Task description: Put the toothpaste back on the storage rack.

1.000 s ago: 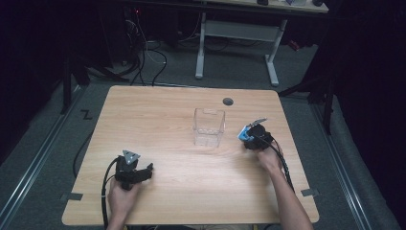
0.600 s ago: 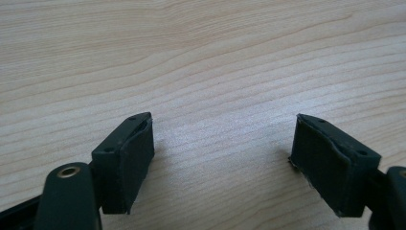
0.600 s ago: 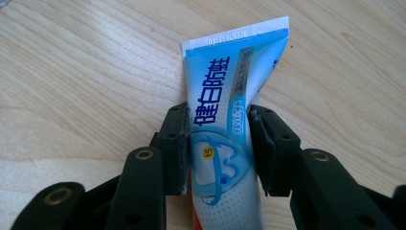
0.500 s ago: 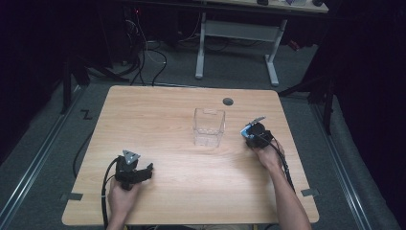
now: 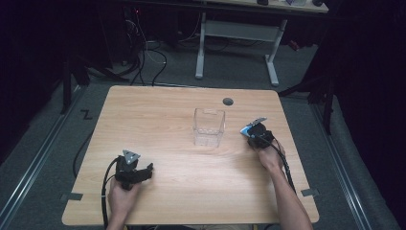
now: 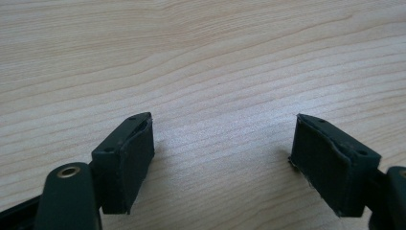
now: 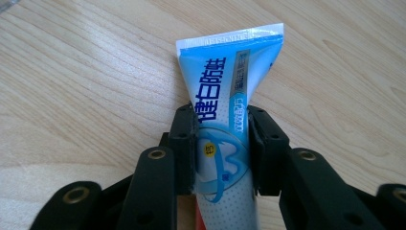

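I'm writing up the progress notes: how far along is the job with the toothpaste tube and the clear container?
Done: the right gripper has just closed its jaws on the toothpaste tube, pads pressing both sides. In hand: the tube is held close to the table, right of the clear container. Left: probably lifting it into the container, which looks empty. The left gripper rests open on the table.

Two forearms enter from the bottom edge of the high view. The left hand (image 5: 122, 196), lower left, holds the left gripper (image 5: 143, 171) low and level, jaws spread wide with nothing between them. The right hand (image 5: 270, 155), right of centre, holds the right gripper (image 5: 252, 129) angled toward the upper left, its jaws having just been closing, pads pressing on a toothpaste tube (image 7: 225, 124).
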Motion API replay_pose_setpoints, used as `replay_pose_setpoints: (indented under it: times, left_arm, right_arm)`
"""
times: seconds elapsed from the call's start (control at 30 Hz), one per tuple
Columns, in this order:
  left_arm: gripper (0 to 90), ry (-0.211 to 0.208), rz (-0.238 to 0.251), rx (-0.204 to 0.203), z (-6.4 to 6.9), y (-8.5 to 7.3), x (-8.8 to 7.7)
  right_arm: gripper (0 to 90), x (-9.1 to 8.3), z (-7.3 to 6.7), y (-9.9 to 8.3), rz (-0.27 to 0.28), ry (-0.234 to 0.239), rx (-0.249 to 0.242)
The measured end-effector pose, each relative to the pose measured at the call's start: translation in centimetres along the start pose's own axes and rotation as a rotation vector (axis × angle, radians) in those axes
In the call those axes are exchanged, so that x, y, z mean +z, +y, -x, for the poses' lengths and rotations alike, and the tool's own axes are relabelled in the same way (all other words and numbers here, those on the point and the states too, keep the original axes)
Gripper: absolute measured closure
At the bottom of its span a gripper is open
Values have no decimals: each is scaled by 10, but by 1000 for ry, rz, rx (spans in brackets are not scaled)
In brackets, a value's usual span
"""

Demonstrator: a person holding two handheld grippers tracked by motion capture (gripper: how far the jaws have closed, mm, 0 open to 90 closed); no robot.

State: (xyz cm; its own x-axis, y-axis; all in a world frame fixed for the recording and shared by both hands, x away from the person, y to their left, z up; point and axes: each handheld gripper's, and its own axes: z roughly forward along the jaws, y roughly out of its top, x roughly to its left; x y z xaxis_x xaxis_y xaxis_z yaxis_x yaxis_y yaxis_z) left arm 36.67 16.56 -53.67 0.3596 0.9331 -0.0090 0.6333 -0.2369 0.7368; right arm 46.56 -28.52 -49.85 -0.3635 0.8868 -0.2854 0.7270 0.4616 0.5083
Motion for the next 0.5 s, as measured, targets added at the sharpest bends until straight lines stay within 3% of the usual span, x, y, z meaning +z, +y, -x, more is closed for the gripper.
replay_pose_setpoints:
  times: [0.5]
  left_arm:
    - [230,1,0,0,0,0,0]
  right_arm:
    - [717,-18,3,-3,67,49,11]
